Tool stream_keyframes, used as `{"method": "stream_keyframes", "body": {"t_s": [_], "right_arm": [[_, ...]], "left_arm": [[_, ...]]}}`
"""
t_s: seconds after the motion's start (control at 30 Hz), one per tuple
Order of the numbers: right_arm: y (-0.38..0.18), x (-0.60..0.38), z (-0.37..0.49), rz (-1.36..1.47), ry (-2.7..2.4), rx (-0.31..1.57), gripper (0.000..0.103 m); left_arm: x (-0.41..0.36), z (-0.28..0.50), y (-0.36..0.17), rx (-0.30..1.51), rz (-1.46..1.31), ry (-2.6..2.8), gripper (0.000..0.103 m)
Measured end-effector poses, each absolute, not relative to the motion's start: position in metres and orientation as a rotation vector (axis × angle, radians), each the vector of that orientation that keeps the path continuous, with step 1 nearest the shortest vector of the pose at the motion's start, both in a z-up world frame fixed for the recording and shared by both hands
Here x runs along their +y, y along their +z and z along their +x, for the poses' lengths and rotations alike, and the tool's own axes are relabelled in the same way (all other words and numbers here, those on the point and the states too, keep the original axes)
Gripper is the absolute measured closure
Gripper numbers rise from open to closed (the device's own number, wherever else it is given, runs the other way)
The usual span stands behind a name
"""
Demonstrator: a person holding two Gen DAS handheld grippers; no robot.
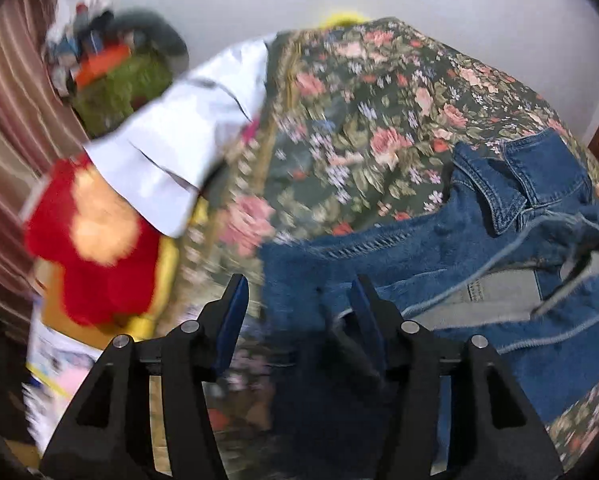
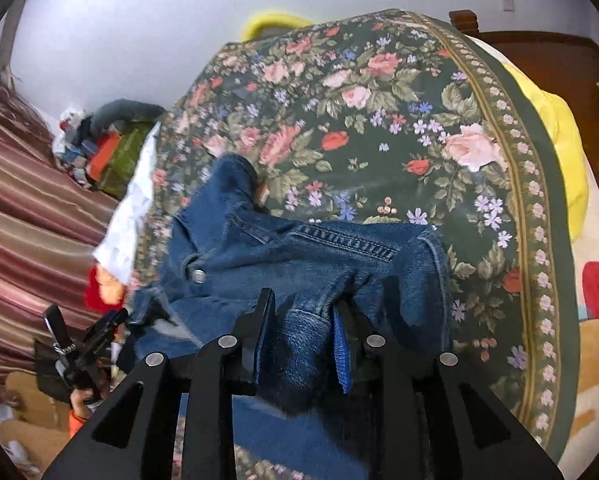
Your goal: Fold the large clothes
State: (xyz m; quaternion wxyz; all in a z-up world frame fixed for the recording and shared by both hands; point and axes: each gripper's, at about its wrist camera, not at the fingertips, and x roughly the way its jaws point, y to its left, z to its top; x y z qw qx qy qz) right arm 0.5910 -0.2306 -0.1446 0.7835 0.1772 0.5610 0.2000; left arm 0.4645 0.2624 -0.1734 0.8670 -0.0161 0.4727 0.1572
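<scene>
- Between the pads of the right claw (image 2: 301, 334) sits a bunched fold of the denim jacket (image 2: 299, 248); the jaws stand narrow around it and seem to clamp it.
- At the left claw (image 1: 299, 300) the jaws stand apart, with nothing held; the jacket edge lies just beside one pad.
- Further out, the jacket lies crumpled on the floral bedspread (image 2: 379, 100).
- Denim looks heavy, thick and limp, not slippery; I would take it at the seams or collar (image 1: 495, 188).
</scene>
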Motion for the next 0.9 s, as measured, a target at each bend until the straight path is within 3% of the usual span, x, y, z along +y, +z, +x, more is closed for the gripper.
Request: {"method": "stream_keyframes", "body": {"t_s": [0.13,0.33,0.67,0.9], "right_arm": [[-0.099,-0.264,0.584,0.327,0.273,1.062,0.08],[-0.077,-0.272,0.547,0.234,0.313,1.036,0.08],[-0.141,-0.198,0.481,-0.08,0.452,1.116,0.08],[-0.186,-0.141,0.509,-0.196,0.44,1.162,0.08]], "left_arm": [[0.272,0.447,-0.145,0.96,-0.059,0.334,0.048],[0.256,0.417,-0.138,0.947,-0.134,0.261,0.038],[0.184,0.421,-0.192,1.062,-0.037,0.166,0.038],[0.176,0.462,-0.211,1.063,0.094,0.238,0.038]]}}
